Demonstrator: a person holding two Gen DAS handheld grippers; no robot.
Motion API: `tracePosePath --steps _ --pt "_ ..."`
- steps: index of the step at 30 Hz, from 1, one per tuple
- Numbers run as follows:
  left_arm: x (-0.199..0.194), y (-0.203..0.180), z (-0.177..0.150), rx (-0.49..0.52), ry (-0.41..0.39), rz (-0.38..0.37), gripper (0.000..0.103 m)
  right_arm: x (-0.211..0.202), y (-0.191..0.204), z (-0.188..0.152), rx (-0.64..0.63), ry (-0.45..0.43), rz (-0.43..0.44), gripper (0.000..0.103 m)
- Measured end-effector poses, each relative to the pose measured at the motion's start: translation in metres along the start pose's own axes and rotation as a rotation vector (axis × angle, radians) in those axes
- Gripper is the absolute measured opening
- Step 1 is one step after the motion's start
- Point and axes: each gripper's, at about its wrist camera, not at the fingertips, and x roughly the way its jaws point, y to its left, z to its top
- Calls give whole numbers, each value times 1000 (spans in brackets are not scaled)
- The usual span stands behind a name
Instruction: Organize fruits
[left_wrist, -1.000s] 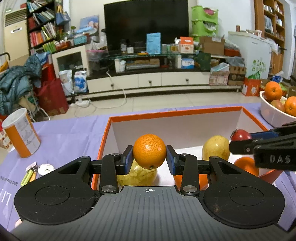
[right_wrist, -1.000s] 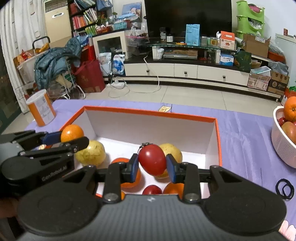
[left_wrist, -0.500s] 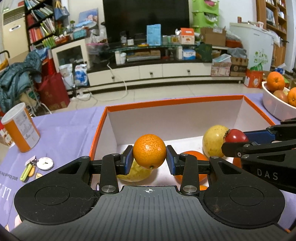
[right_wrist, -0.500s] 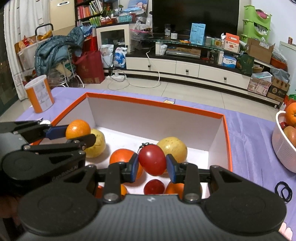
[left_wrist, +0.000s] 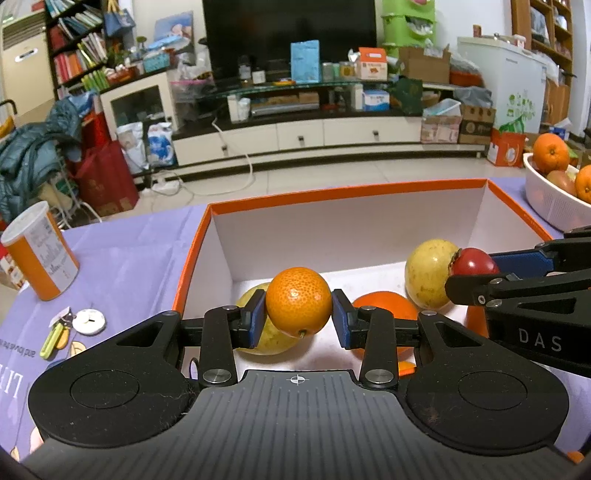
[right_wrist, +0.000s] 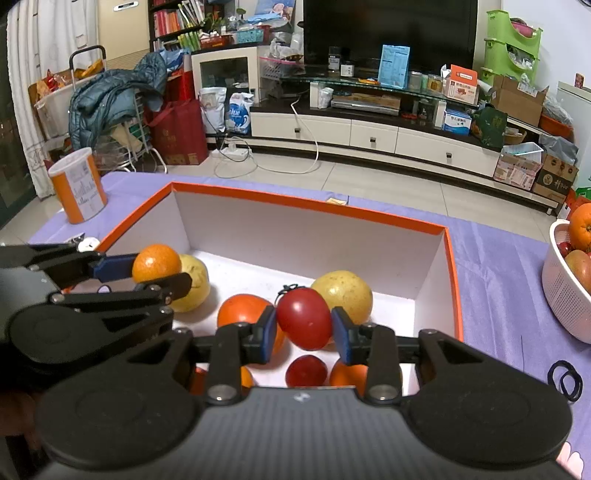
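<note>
Left tool (left_wrist: 298, 314): pinches a small orange (left_wrist: 298, 305) between the blue pads, jaws pressed against its sides, stem end down. Right tool (right_wrist: 304, 328): grips a red tomato (right_wrist: 304, 323) the same way, calyx up.

Compared with a second ago: sits closer to and lower over the orange-rimmed box (left_wrist: 332, 194), both tools alike, with the far rim higher in each view and more of the white floor visible. Same grip on both fruits throughout; nothing released.

Directly beneath and just behind the left tool's tips: a yellow fruit (left_wrist: 255, 339), apparently near or touching the held orange from below, though hard to tell. Just beyond the right tool's tips: another yellow fruit (right_wrist: 343, 295); to its left, an orange persimmon-like fruit (right_wrist: 243, 314); below the tips, a second small red fruit (right_wrist: 306, 371). Far to the right of the right tool, on the purple table (right_wrist: 498, 266): the white basket (right_wrist: 561, 288) with more fruit waiting.

Likely meaning: carry finished, placement about to begin, free floor scarce under either tool, so risk of setting fruit atop fruit and rolling.
</note>
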Motion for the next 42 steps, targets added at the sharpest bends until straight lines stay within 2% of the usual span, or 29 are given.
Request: tracePosePath --steps 42 --pt "2 6 -3 -4 23 12 3 5 2 -3 -19 21 0 37"
